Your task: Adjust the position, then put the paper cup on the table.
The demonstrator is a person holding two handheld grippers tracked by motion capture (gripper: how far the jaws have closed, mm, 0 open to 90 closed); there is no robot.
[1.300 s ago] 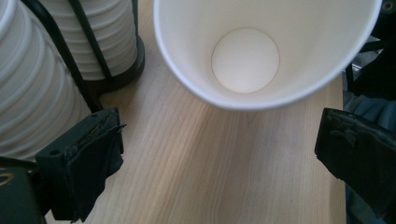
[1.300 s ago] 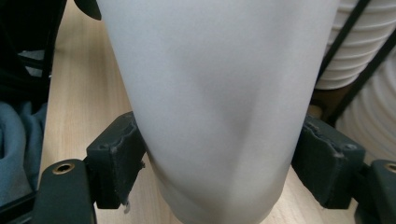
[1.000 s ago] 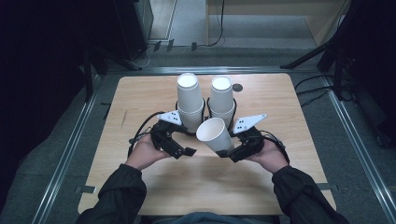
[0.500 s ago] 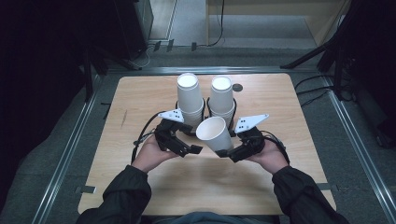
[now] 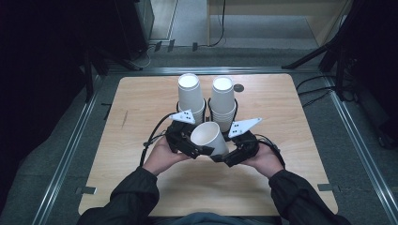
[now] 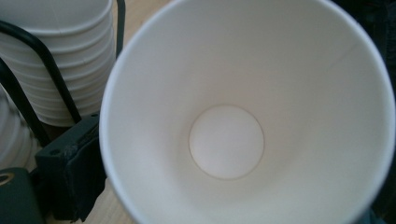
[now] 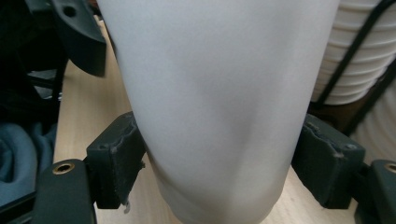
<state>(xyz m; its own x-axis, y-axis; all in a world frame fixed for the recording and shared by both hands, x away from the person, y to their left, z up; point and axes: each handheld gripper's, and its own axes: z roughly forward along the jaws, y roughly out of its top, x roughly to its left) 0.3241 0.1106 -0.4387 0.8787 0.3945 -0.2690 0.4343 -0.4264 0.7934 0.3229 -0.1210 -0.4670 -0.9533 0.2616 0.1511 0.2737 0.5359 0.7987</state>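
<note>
Dark floor and metal rails are surrounding a pale wooden tabletop [image 5: 141, 103], where two stacks of white paper cups are standing in a black wire holder [image 5: 206, 110] at the far middle: the left stack [image 5: 190, 96] and the right stack [image 5: 222, 98] are sitting side by side, just touching the wire. Just in front of that holder, a single paper cup [image 5: 209, 137] is lying tilted on its side above the wood, its open mouth facing the left gripper [image 5: 195, 147] and its base pointing toward the right gripper [image 5: 220, 157]. The right gripper is clamping the cup near its base, its two black pads [image 7: 114, 161] pressing in on either side of the wall, which is denting slightly. The left gripper is sitting right at the cup's rim, looking straight into the white interior [image 6: 226, 142]; whether its jaws are apart or together I cannot tell
</note>
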